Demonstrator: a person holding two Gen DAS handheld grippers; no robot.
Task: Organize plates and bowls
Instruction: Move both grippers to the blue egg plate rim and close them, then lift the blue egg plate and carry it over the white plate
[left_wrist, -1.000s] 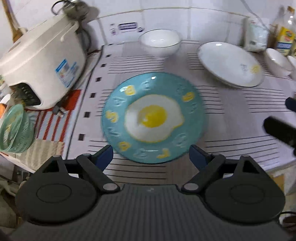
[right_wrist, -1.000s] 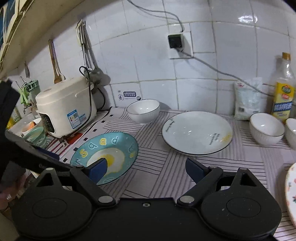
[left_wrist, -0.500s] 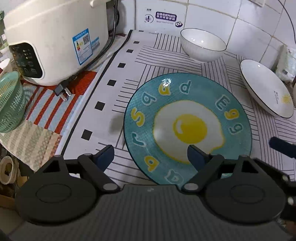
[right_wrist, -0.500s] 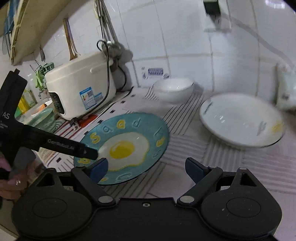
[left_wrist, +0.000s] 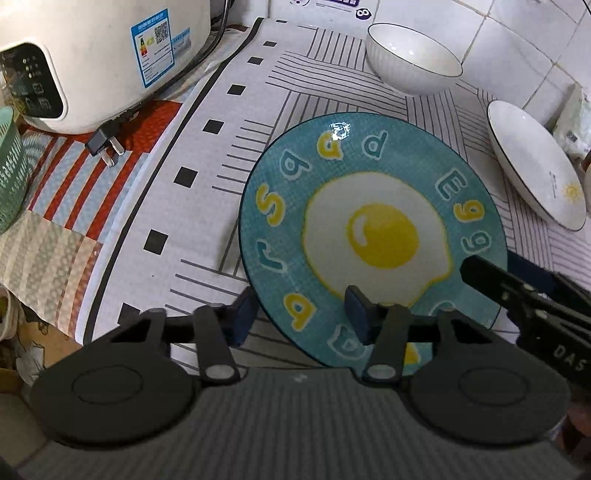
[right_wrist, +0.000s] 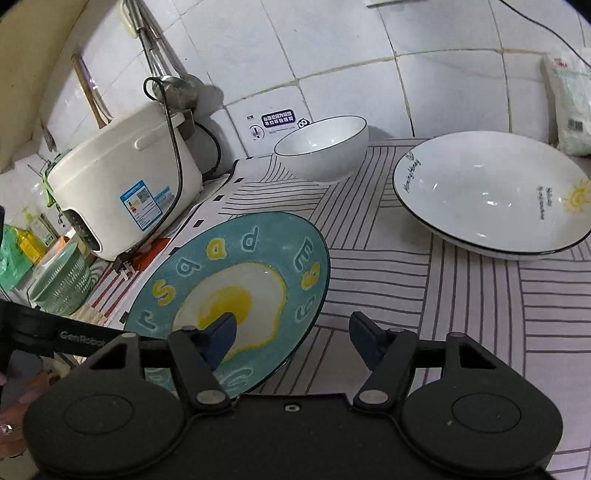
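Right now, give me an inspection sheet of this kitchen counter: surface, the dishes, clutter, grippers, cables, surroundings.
Surface: striped mat over the counter, patchwork cloth at its left.
Job's things: teal egg plate tilted, near edge raised; white bowl upright by the wall; white sun plate on the mat.
Clutter: rice cooker, green basket, white bag.
Grippers: left gripper straddling the teal plate's rim, jaws not visibly pinched; right gripper open, left finger over the plate.
Cables: cooker's plug loose on the cloth.
Surroundings: white tiled wall, hanging utensils.
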